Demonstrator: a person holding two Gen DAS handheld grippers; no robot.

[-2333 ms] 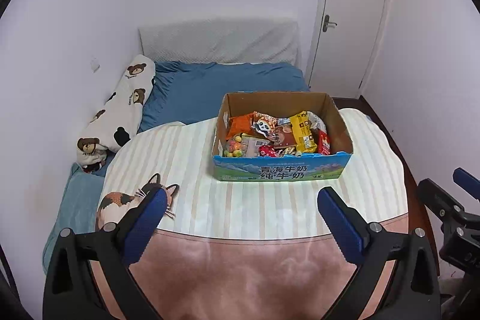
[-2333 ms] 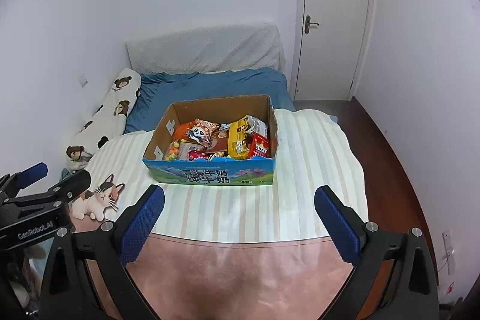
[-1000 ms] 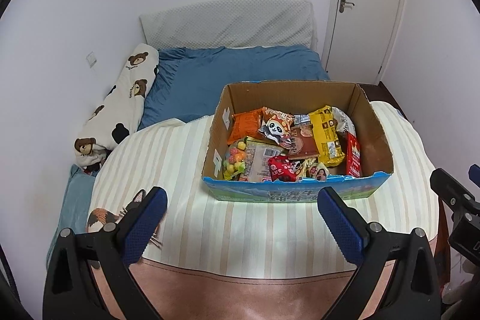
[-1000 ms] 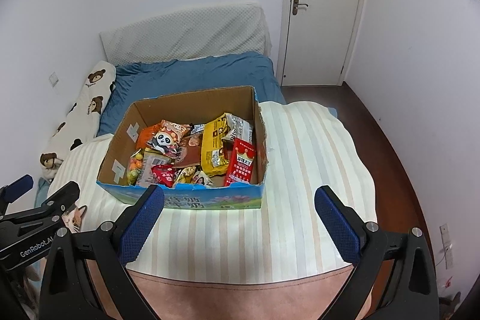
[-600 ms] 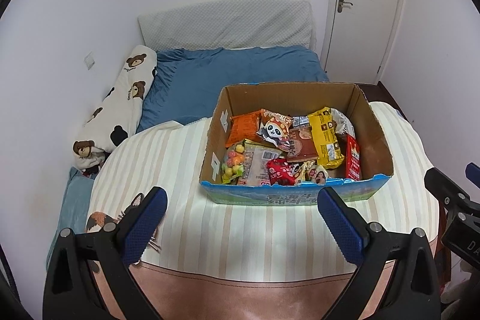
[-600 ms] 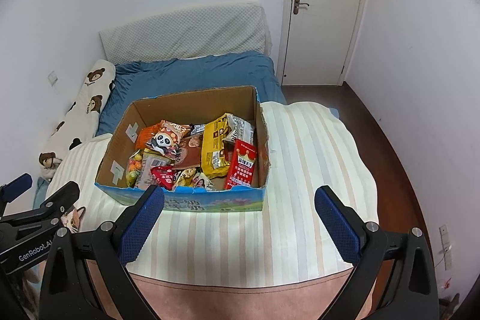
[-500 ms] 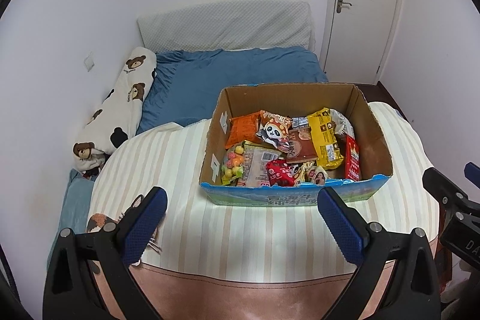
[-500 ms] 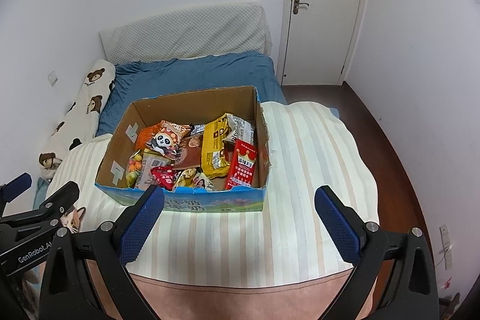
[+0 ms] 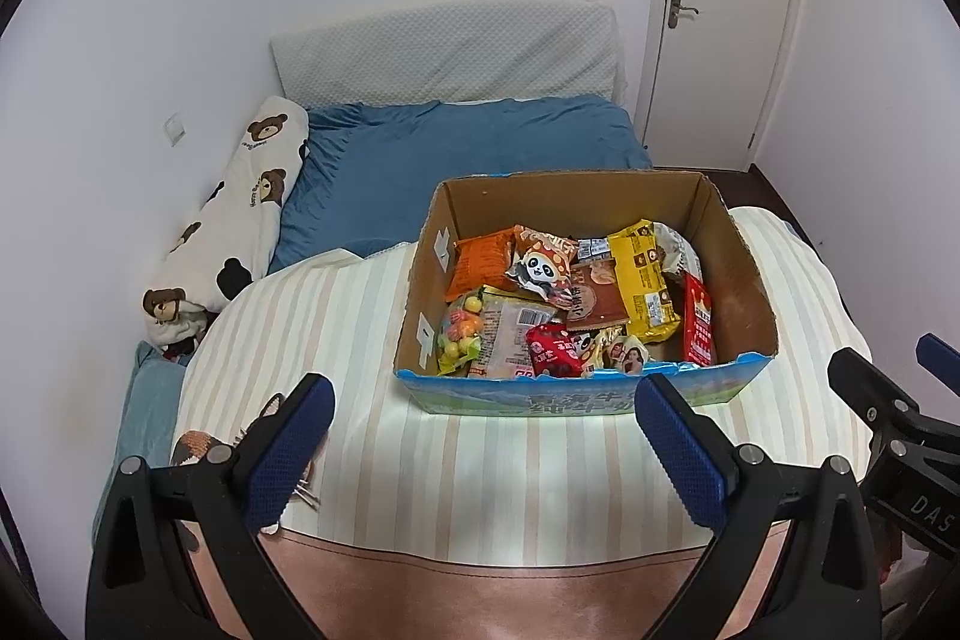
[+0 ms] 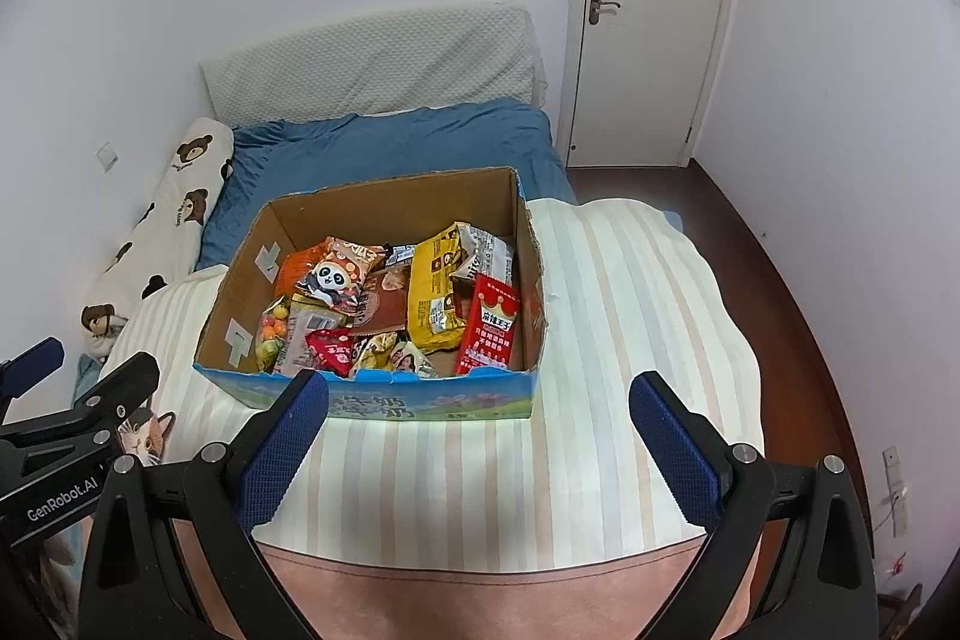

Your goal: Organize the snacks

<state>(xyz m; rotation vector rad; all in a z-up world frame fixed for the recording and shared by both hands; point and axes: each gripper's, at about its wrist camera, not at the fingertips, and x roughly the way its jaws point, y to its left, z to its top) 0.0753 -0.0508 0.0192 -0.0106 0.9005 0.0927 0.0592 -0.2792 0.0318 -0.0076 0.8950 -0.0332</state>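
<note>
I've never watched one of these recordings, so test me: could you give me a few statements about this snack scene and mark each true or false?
1. The cardboard box holds snack packets. True.
2. The left gripper holds a packet. False: it is open and empty.
3. The red packet leans by the box's right wall. True.
4. The door stands open. False: it is shut.
5. The right gripper is open. True.

Black-framed left gripper (image 9: 483,445) and right gripper (image 10: 477,439), with blue textured finger pads (image 9: 288,451), silver screws, white "GenRobot.AI" lettering.
</note>
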